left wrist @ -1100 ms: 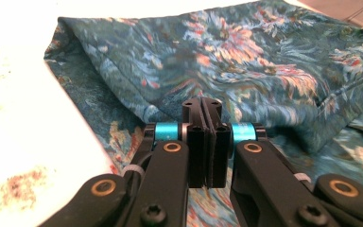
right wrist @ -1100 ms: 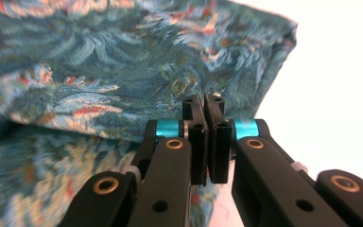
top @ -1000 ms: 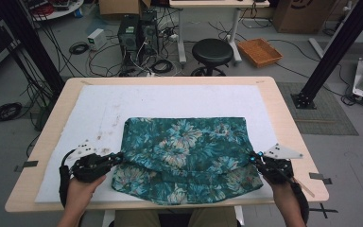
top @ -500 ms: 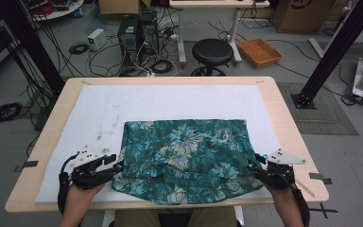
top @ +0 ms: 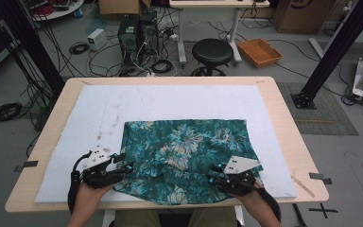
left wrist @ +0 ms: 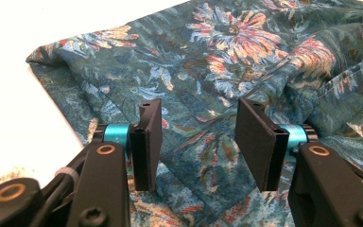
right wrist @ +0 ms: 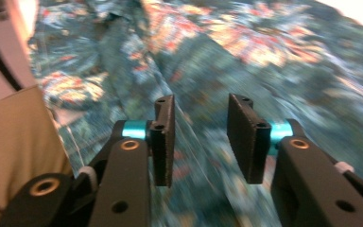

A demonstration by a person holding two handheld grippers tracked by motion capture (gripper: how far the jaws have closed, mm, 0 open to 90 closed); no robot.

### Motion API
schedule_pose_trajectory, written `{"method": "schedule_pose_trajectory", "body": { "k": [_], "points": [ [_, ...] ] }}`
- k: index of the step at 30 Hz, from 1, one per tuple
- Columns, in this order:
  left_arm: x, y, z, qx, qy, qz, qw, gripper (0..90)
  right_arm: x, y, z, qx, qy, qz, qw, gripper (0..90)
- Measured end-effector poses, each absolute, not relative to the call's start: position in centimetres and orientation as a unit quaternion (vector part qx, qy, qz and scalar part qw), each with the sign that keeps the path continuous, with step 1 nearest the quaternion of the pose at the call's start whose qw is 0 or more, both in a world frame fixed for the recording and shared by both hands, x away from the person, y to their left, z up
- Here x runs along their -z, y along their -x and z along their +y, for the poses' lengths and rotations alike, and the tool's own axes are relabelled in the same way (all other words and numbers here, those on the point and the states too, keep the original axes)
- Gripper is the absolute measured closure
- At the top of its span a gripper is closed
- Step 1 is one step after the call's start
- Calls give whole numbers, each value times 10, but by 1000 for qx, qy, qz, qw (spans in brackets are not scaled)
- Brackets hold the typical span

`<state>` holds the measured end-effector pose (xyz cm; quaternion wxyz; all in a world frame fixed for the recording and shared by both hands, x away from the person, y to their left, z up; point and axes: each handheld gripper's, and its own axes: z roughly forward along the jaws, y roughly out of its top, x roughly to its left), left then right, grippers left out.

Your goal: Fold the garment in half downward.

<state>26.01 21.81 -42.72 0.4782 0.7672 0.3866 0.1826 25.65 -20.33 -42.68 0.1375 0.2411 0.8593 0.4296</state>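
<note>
A teal floral cloth lies rumpled on the white mat, its near edge hanging over the table's front. My left gripper sits at the cloth's near left corner. Its jaws have just been opening and now stand open over the fabric, gripping nothing. My right gripper hovers over the cloth's near right part. Its jaws opened and have just been closing a little. They stand apart above the blurred fabric without pinching it.
The wooden table carries the mat. On the floor behind stand a black stool, an orange basket, computer towers with cables, and a black frame post. The person's tan-clad lap is close below.
Both grippers went from shut on the cloth's near corners to open, letting it go. The right gripper slid left over the cloth. The left gripper barely moved.
</note>
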Motion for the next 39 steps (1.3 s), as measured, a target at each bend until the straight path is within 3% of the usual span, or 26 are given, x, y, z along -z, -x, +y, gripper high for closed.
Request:
{"method": "schedule_pose_trajectory", "body": {
  "k": [7, 9, 11, 12, 27, 32, 39],
  "points": [
    [432, -263, 222, -179, -768, 390, 475, 518, 434, -282, -157, -388, -182, 901, 74, 654],
    [432, -263, 224, -179, -765, 394, 476, 518, 437, -289, -149, -371, -182, 908, 62, 718],
    [432, -262, 226, -180, -762, 399, 478, 518, 437, -293, -145, -367, -176, 912, 51, 874],
    [432, -262, 227, -180, -761, 400, 478, 518, 437, -293, -145, -366, -170, 914, 46, 897],
    [431, -263, 230, -182, -759, 400, 481, 524, 414, -285, -160, -443, -137, 886, -20, 900],
    [431, -263, 232, -182, -755, 404, 484, 525, 396, -273, -161, -490, -104, 863, -63, 900],
    [430, -263, 233, -189, -750, 407, 485, 515, 407, -266, -156, -431, -101, 893, -78, 900]
  ]
}}
